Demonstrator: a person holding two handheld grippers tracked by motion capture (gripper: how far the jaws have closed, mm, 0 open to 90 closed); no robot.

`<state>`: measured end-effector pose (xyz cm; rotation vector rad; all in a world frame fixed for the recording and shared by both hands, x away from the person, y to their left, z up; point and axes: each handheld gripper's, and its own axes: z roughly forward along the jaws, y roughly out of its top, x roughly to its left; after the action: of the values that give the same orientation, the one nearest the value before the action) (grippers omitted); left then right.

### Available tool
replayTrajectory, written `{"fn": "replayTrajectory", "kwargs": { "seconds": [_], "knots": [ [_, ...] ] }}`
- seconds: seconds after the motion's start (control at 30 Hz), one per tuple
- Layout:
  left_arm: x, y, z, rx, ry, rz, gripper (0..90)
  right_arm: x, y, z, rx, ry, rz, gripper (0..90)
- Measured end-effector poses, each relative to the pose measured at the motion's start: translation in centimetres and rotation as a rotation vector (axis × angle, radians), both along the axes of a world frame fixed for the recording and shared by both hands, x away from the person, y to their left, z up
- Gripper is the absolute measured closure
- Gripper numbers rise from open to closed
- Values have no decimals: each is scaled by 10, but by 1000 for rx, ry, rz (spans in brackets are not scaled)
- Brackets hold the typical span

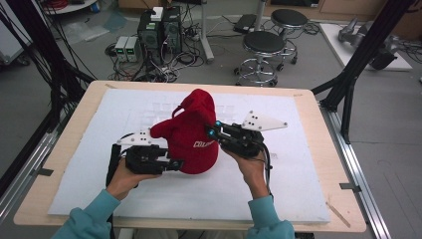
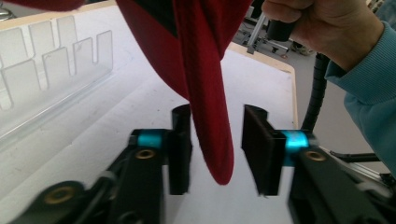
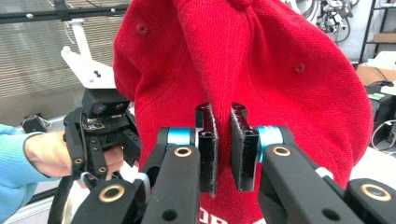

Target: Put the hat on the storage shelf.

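Observation:
A red cap (image 1: 191, 132) with white lettering is held up over the white board (image 1: 278, 184) in the middle of the table. My right gripper (image 1: 213, 132) is at its right side. In the right gripper view the jaws (image 3: 223, 116) are shut on a fold of the cap's crown (image 3: 280, 74). My left gripper (image 1: 176, 163) is at the cap's lower left. It (image 2: 217, 140) is open, and a narrow red part of the cap (image 2: 205, 93) hangs between its pads (image 2: 180, 149) without being pinched.
A clear plastic slotted rack (image 2: 46, 70) lies on the board behind the cap (image 1: 149, 112). The wooden table rim (image 1: 318, 114) frames the board. Stools (image 1: 263, 45) and computer boxes (image 1: 159, 30) stand on the floor beyond.

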<state>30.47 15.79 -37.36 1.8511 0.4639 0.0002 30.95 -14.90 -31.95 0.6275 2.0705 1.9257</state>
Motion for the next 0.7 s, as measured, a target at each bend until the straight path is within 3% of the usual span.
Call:
{"fn": "replayTrajectory", "kwargs": {
  "seconds": [0.23, 0.53, 0.67, 0.7],
  "knots": [
    [-2, -1, 2, -1, 6, -17, 838, -1, 1, 0, 0, -10, 7, 827],
    [-6, -1, 6, 24, 3, -14, 852, 0, 1, -1, -4, -26, 12, 776],
    [-7, 0, 7, 39, -7, 5, 852, 1, 0, -1, 4, -10, 8, 522],
    [-7, 1, 7, 42, -10, 6, 853, 2, 0, -1, 0, -5, -5, 391]
  ]
}}
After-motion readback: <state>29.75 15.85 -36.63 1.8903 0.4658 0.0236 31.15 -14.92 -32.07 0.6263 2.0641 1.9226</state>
